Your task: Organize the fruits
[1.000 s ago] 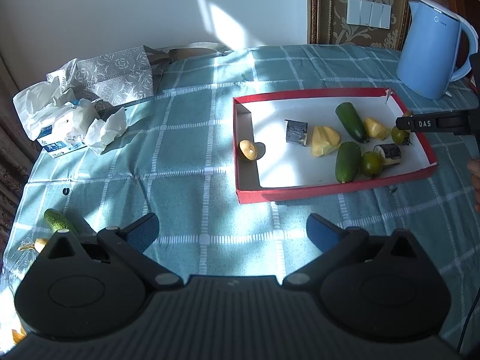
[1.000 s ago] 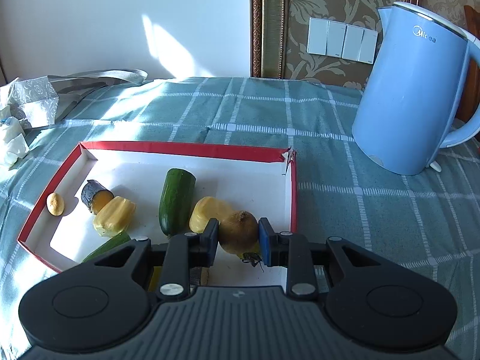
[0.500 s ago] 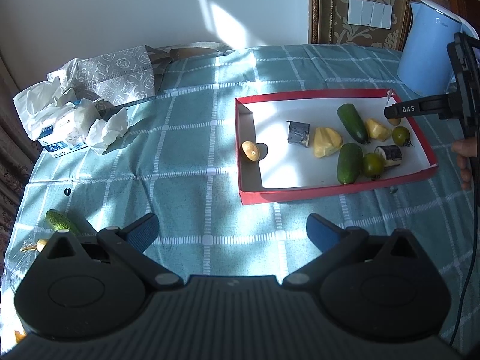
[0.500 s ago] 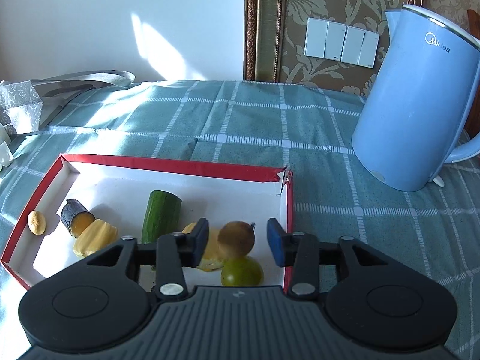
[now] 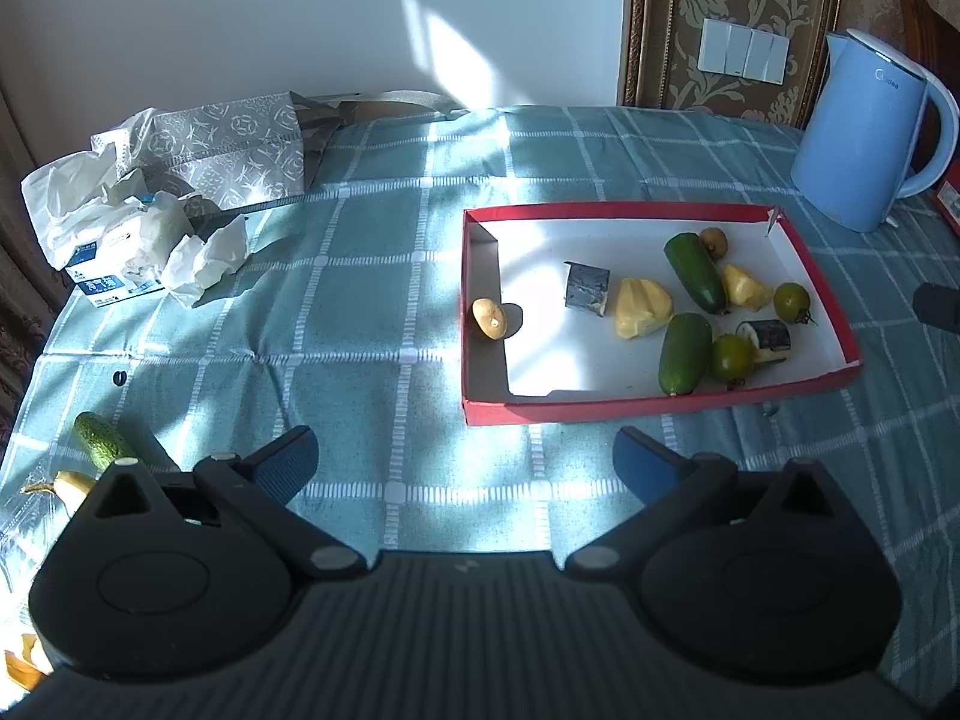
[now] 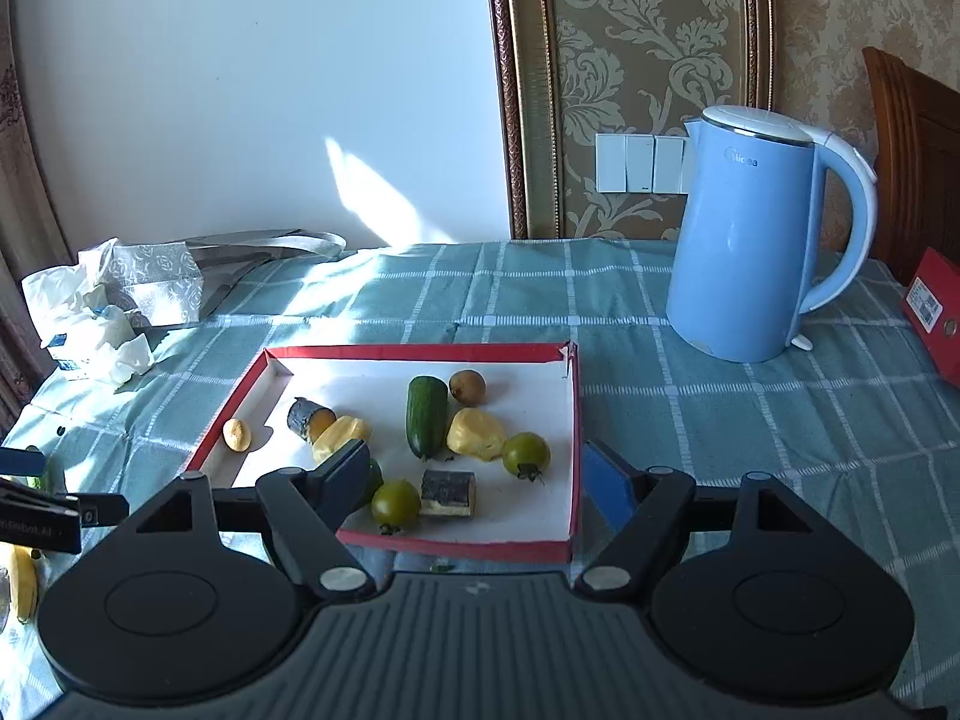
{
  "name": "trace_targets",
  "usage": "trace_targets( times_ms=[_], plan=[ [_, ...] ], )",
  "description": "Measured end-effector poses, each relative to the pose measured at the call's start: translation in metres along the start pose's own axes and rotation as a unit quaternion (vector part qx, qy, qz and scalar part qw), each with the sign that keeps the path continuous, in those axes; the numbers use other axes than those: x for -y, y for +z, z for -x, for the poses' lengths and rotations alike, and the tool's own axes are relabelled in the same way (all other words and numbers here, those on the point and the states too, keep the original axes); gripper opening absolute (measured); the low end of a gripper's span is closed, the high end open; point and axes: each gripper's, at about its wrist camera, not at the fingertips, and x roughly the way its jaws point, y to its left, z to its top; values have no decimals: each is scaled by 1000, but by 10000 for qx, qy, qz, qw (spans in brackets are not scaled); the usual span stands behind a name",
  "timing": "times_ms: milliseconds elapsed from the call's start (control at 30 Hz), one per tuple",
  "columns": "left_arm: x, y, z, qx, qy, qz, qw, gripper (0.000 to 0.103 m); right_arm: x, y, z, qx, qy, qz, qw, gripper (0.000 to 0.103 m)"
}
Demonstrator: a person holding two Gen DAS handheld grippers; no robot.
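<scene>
Holding two cucumbers and two green tomatoes, red tray.

banana cut by left edge, red box cut by right edge

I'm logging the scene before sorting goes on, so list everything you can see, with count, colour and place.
tray: one, red rim, mid-table
cucumbers: two in tray, green; a third on the cloth, near left
tomatoes: two, green, tray right
yellow pieces: two, tray middle
dark-skinned chunks: two, tray
brown fruits: two, at tray's left wall and far right corner
banana: one, yellow, near left
kettle: one, blue, far right
tissues: white, far left
left gripper: open, empty
right gripper: just opened, empty
</scene>
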Motion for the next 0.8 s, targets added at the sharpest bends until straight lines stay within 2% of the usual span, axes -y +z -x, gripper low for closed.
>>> trace_targets(
  times_ms=[200,367,500,567,600,667,800],
  plan=[
    [11,-1,6,154,-90,-239,9996,103,-5,-21,21,-257,68,-323,9991,77],
    [14,-1,14,243,-407,-235,9986,103,-16,-29,35,-321,137,-272,9990,77],
    [8,1,22,337,-762,40,9965,103,-25,-30,43,-328,234,-228,9989,77],
    [5,5,24,257,-861,236,9957,103,-30,-30,46,-326,257,-202,9989,79],
    [4,7,25,180,-858,312,9957,103,-32,-30,47,-330,265,-181,9989,80],
    [2,11,27,163,-613,375,9973,103,-36,-30,50,-311,279,-136,9990,81],
    [4,13,35,405,-288,-49,9988,103,-40,-31,55,-318,315,-95,9990,81]
  ],
)
